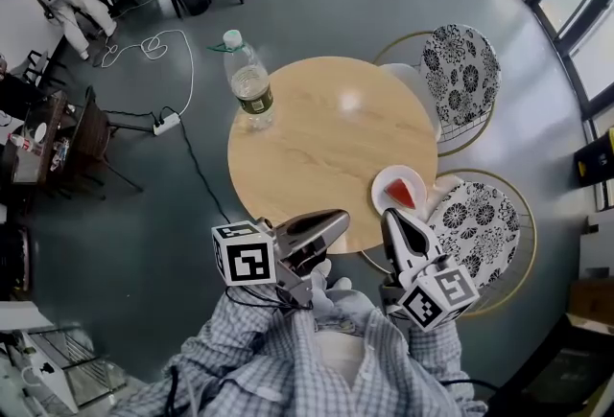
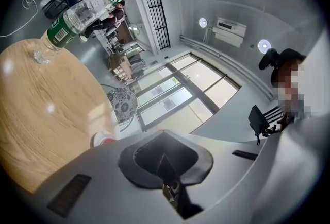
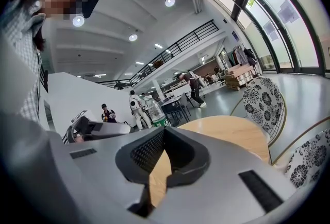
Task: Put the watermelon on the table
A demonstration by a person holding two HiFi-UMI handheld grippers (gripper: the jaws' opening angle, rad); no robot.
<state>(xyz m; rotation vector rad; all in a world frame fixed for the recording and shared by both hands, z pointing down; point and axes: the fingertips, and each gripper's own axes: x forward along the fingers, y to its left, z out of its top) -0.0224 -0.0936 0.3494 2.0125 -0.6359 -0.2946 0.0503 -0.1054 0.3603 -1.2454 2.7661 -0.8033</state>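
A red watermelon slice (image 1: 402, 194) lies on a small white plate (image 1: 386, 183) at the front right edge of the round wooden table (image 1: 326, 142). Both grippers are held close to the person's chest, short of the table's near edge. My left gripper (image 1: 338, 216) is shut and holds nothing; in its own view the plate's rim (image 2: 102, 139) peeks out past the shut left gripper (image 2: 165, 141). My right gripper (image 1: 391, 216) sits just below the plate, its tips together and holding nothing. In the right gripper view the right gripper (image 3: 165, 130) hides the slice.
A clear water bottle (image 1: 251, 84) with a green cap stands at the table's far left. Two floral-patterned chairs (image 1: 462, 70) (image 1: 487, 225) stand at the table's right. A power strip and cables (image 1: 165, 124) lie on the floor at left. People stand far off.
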